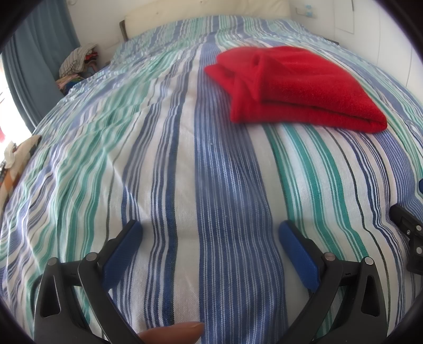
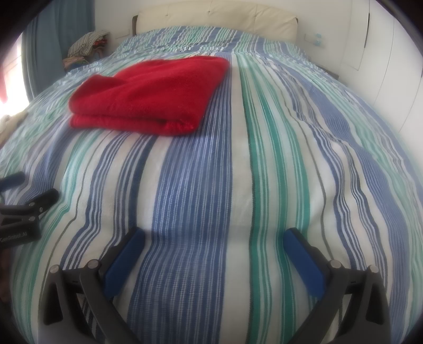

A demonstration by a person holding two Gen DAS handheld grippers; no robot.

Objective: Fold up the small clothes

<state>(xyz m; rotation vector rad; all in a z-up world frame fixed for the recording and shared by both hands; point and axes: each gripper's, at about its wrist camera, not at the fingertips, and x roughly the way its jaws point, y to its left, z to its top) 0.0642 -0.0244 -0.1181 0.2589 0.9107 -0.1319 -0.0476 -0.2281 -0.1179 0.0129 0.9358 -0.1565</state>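
A red fleece garment (image 1: 293, 87) lies folded in a thick stack on the striped bedspread (image 1: 185, 164), ahead and to the right in the left wrist view. In the right wrist view the same red garment (image 2: 148, 92) sits ahead and to the left. My left gripper (image 1: 210, 230) is open over bare bedspread, well short of the garment, holding nothing. My right gripper (image 2: 214, 236) is also open and empty, a similar distance back. Each gripper shows at the edge of the other's view: the right gripper (image 1: 408, 230) and the left gripper (image 2: 23, 206).
A cream headboard (image 2: 216, 21) stands at the far end of the bed. A pile of clothes (image 1: 79, 59) sits beside the bed at the far left, near a blue curtain (image 1: 34, 60). White wardrobe doors (image 2: 383, 58) run along the right. A fingertip (image 1: 174, 334) shows at the bottom edge.
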